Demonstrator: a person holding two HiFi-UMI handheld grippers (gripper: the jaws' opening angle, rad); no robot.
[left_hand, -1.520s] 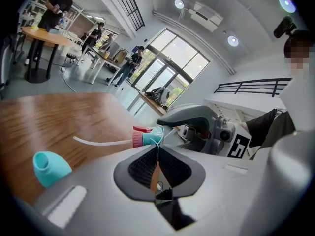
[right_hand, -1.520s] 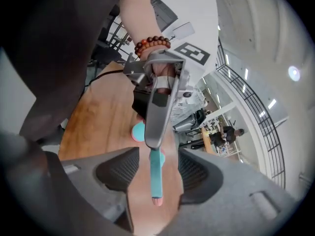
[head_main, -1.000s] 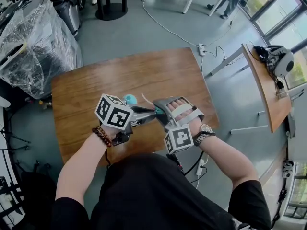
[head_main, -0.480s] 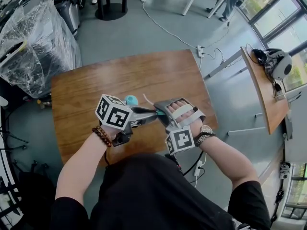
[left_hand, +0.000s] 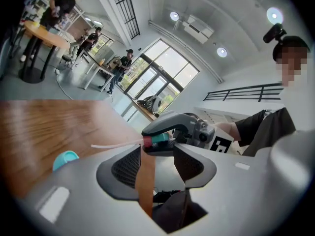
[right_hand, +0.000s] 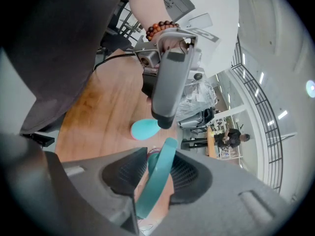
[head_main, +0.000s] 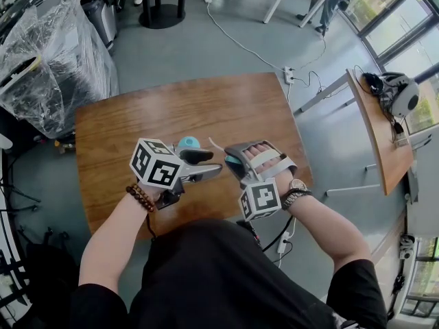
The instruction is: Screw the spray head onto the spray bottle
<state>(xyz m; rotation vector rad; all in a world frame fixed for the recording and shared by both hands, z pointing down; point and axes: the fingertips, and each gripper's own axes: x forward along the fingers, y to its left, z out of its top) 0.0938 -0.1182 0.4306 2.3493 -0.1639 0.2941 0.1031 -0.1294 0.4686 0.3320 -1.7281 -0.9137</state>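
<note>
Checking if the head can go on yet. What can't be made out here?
Spray bottle: no view shows it plainly; only a teal rounded thing on the table, half hidden behind the left gripper in the head view.
Its jaws have just been opening; the brown strip between them, left gripper view, can't be identified.
Spray head: head view, covered by the right gripper, just closed on it.

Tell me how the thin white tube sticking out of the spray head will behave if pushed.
The tube is thin, translucent and slightly curved, so it would probably bend rather than resist. It juts free from the spray head, fixed at one end only, so its tip likely sways and springs back.
</note>
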